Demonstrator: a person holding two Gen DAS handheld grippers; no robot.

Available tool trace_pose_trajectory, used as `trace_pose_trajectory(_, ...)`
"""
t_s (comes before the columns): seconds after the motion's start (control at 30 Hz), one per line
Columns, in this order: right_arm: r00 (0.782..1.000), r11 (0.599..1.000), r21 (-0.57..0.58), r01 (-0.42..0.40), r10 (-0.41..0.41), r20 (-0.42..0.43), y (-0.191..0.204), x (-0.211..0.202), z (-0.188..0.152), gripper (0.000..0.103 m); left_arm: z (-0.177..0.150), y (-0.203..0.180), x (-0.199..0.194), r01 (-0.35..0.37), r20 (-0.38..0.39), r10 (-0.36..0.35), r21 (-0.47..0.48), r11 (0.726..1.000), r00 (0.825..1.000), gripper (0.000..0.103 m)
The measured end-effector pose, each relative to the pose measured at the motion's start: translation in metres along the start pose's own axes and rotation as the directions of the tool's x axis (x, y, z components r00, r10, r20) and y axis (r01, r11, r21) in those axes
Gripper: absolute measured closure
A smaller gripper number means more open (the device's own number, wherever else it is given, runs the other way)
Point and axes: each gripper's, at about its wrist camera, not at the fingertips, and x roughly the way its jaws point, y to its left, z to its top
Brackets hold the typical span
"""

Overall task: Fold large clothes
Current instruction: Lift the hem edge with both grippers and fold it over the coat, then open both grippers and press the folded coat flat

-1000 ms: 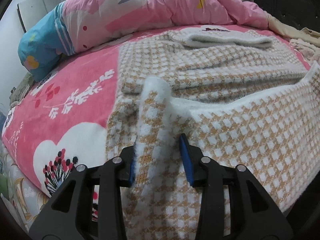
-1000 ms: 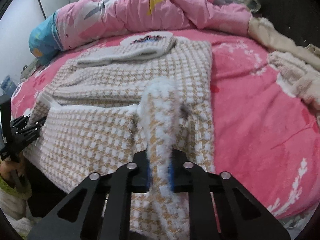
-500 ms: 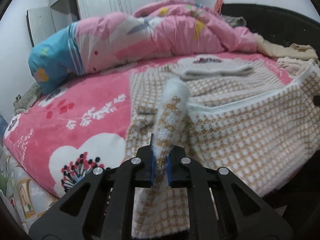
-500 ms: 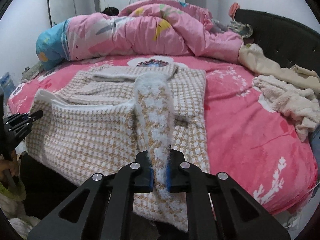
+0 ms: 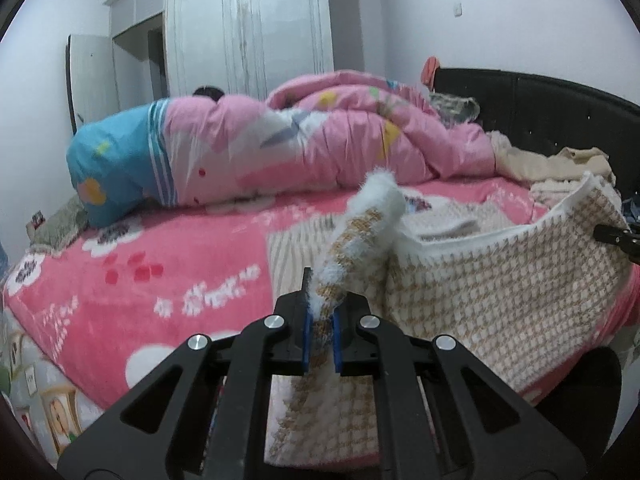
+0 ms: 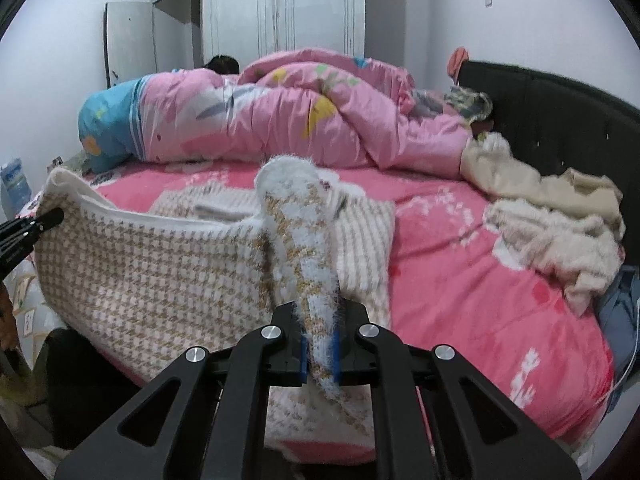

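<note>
I hold the fuzzy tan-and-white houndstooth knit garment (image 5: 492, 276) by its near hem, one corner in each gripper, so the hem hangs stretched between my hands and can, I judge, be carried over the rest as one even fold. My left gripper (image 5: 320, 334) is clenched on a bunched tuft of the hem; the blue pads press the knit from both sides, and the fabric rises out of them and away to my right. My right gripper (image 6: 320, 356) is likewise clamped on the opposite corner, the knit standing up between its pads and running off to my left. The lifted strip sags a little between the two grips. Beyond it the rest of the garment lies flat on the pink flowered bed cover (image 6: 460, 248), in front of the rumpled pink quilt (image 6: 304, 116). A heap of cream clothes (image 6: 560, 236) sits apart, off to the right.
</note>
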Motion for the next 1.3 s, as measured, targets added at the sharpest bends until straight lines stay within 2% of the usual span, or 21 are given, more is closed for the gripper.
trace_pose_trajectory(0.13, 0.999, 1.000, -0.009, 0.001, -0.001, 0.033, -0.011, 0.015, 0.031, 0.095, 0.027, 0.004, 0.020, 0.004, 0.022, -0.004, 0.005, 1.000, 1.000, 0.096)
trace_pose_trajectory(0.3, 0.999, 1.000, -0.013, 0.000, 0.001, 0.045, -0.027, 0.057, 0.076, 0.095, 0.063, 0.012, 0.064, 0.004, 0.034, -0.005, 0.025, 1.000, 0.999, 0.096)
trace_pose_trajectory(0.47, 1.000, 1.000, -0.010, -0.011, 0.011, 0.013, -0.042, 0.135, 0.125, 0.095, 0.106, 0.022, 0.143, 0.018, -0.018, -0.018, 0.040, 0.999, 1.000, 0.096)
trace_pose_trajectory(0.53, 0.999, 1.000, 0.000, -0.026, 0.026, -0.023, -0.047, 0.169, 0.133, 0.095, 0.114, 0.025, 0.190, 0.033, -0.084, -0.029, 0.039, 0.999, 0.996, 0.096)
trace_pose_trajectory(0.63, 0.988, 0.996, 0.045, -0.071, 0.077, -0.136, -0.056, 0.238, 0.131, 0.095, 0.108, 0.034, 0.249, 0.051, -0.196, -0.049, 0.004, 0.999, 0.979, 0.096)
trace_pose_trajectory(0.7, 0.961, 0.987, 0.117, -0.108, 0.134, -0.241, -0.069, 0.286, 0.116, 0.092, 0.091, 0.039, 0.295, 0.056, -0.311, -0.062, -0.026, 0.998, 0.948, 0.091)
trace_pose_trajectory(0.73, 0.942, 0.981, 0.143, -0.131, 0.169, -0.292, -0.073, 0.304, 0.108, 0.086, 0.079, 0.044, 0.318, 0.066, -0.373, -0.083, -0.057, 0.996, 0.924, 0.089)
trace_pose_trajectory(0.77, 0.918, 0.971, 0.190, -0.146, 0.204, -0.339, -0.083, 0.323, 0.096, 0.079, 0.068, 0.048, 0.334, 0.069, -0.424, -0.097, -0.081, 0.994, 0.900, 0.080)
trace_pose_trajectory(0.8, 0.911, 0.959, 0.228, -0.166, 0.238, -0.338, -0.090, 0.327, 0.091, 0.069, 0.060, 0.052, 0.342, 0.070, -0.456, -0.111, -0.105, 0.992, 0.883, 0.066)
trace_pose_trajectory(0.83, 0.898, 0.934, 0.285, -0.214, 0.303, -0.318, -0.100, 0.326, 0.089, 0.067, 0.053, 0.062, 0.349, 0.071, -0.478, -0.140, -0.160, 0.985, 0.867, 0.060)
trace_pose_trajectory(0.87, 0.892, 0.915, 0.326, -0.239, 0.339, -0.298, -0.109, 0.321, 0.089, 0.067, 0.052, 0.070, 0.348, 0.080, -0.469, -0.168, -0.203, 0.976, 0.867, 0.057)
trace_pose_trajectory(0.9, 0.898, 0.912, 0.340, -0.229, 0.333, -0.288, -0.115, 0.314, 0.091, 0.060, 0.052, 0.082, 0.343, 0.099, -0.445, -0.211, -0.262, 0.960, 0.870, 0.057)
trace_pose_trajectory(0.93, 0.913, 0.921, 0.338, -0.192, 0.294, -0.282, -0.122, 0.304, 0.095, 0.046, 0.055, 0.094, 0.337, 0.103, -0.418, -0.234, -0.313, 0.944, 0.878, 0.057)
trace_pose_trajectory(0.97, 0.931, 0.931, 0.325, -0.167, 0.258, -0.259, -0.127, 0.291, 0.101, 0.043, 0.057, 0.103, 0.332, 0.105, -0.396, -0.246, -0.346, 0.932, 0.885, 0.055)
trace_pose_trajectory(1.03, 0.949, 0.942, 0.303, -0.147, 0.221, -0.226, -0.129, 0.272, 0.112, 0.043, 0.065, 0.121, 0.316, 0.125, -0.326, -0.276, -0.416, 0.901, 0.904, 0.055)
trace_pose_trajectory(1.07, 0.951, 0.942, 0.294, -0.161, 0.228, -0.209, -0.125, 0.265, 0.118, 0.043, 0.070, 0.124, 0.309, 0.127, -0.297, -0.273, -0.430, 0.894, 0.915, 0.055)
trace_pose_trajectory(1.1, 0.947, 0.940, 0.278, -0.197, 0.256, -0.194, -0.115, 0.260, 0.123, 0.043, 0.078, 0.122, 0.309, 0.144, -0.279, -0.286, -0.437, 0.888, 0.917, 0.055)
trace_pose_trajectory(1.13, 0.940, 0.943, 0.239, -0.232, 0.280, -0.193, -0.097, 0.260, 0.128, 0.043, 0.082, 0.119, 0.308, 0.173, -0.264, -0.314, -0.446, 0.878, 0.912, 0.055)
trace_pose_trajectory(1.2, 0.933, 0.953, 0.151, -0.263, 0.291, -0.211, -0.059, 0.270, 0.134, 0.043, 0.088, 0.098, 0.317, 0.235, -0.278, -0.385, -0.450, 0.861, 0.880, 0.055)
trace_pose_trajectory(1.23, 0.925, 0.950, 0.135, -0.281, 0.306, -0.226, -0.046, 0.280, 0.135, 0.043, 0.089, 0.083, 0.324, 0.258, -0.299, -0.407, -0.432, 0.864, 0.863, 0.055)
trace_pose_trajectory(1.3, 0.903, 0.942, 0.147, -0.301, 0.332, -0.274, -0.030, 0.302, 0.130, 0.045, 0.086, 0.063, 0.340, 0.262, -0.345, -0.409, -0.399, 0.879, 0.845, 0.055)
